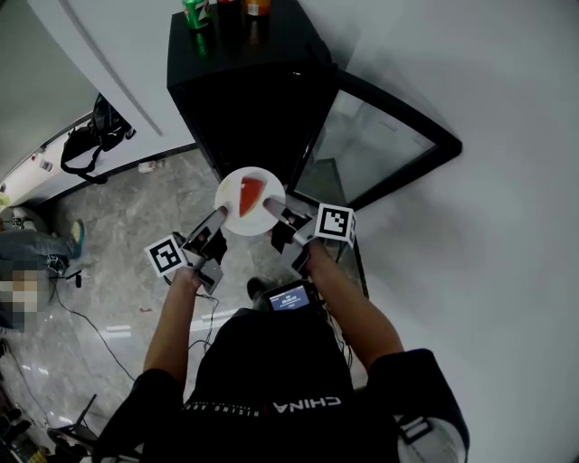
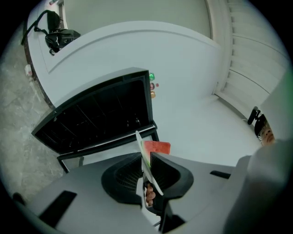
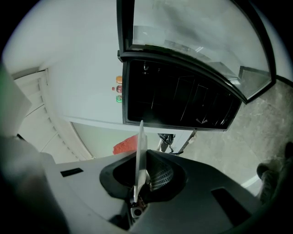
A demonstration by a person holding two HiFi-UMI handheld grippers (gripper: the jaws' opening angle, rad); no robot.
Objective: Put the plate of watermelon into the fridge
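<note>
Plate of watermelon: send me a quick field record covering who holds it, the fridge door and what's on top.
Plate: round white plate, held in the air in front of the fridge
Load: red watermelon slice
Left gripper: clamped on the plate's left rim
Right gripper: clamped on its right rim
Fridge: black fridge, glass door open
On top: drinks

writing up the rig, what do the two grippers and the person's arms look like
Both the left gripper and right gripper have dark bodies with pale slim fingers, and each carries a white cube printed with black square markers. Up close the shells are grey with black ribbed pads. The person wears a black short-sleeved top.
</note>
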